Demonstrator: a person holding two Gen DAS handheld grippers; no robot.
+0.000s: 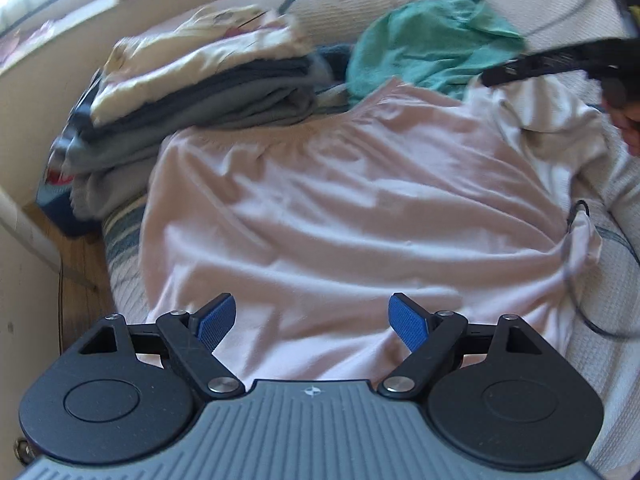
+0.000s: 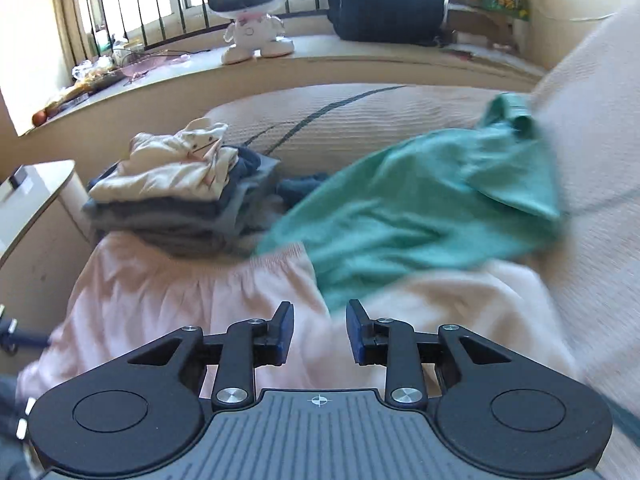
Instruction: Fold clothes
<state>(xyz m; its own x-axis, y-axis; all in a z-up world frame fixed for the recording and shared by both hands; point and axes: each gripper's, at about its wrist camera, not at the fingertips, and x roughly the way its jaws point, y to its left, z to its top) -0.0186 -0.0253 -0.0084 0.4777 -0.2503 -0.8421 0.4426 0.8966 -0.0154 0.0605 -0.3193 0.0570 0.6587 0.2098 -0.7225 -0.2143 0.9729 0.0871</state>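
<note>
One bed (image 1: 616,380) with a ribbed cream cover fills the scene, below a window ledge (image 2: 320,60) where one toy robot (image 2: 252,20) stands. One pale pink garment (image 1: 340,208) lies spread flat at the near middle; one green garment (image 2: 420,216) sits crumpled at its far right edge, one folded stack (image 2: 180,200) far left. Two grippers: left gripper (image 1: 314,320), fingers wide apart over pink cloth, empty; right gripper (image 2: 319,332), fingers narrowly apart, gripping nothing.
</note>
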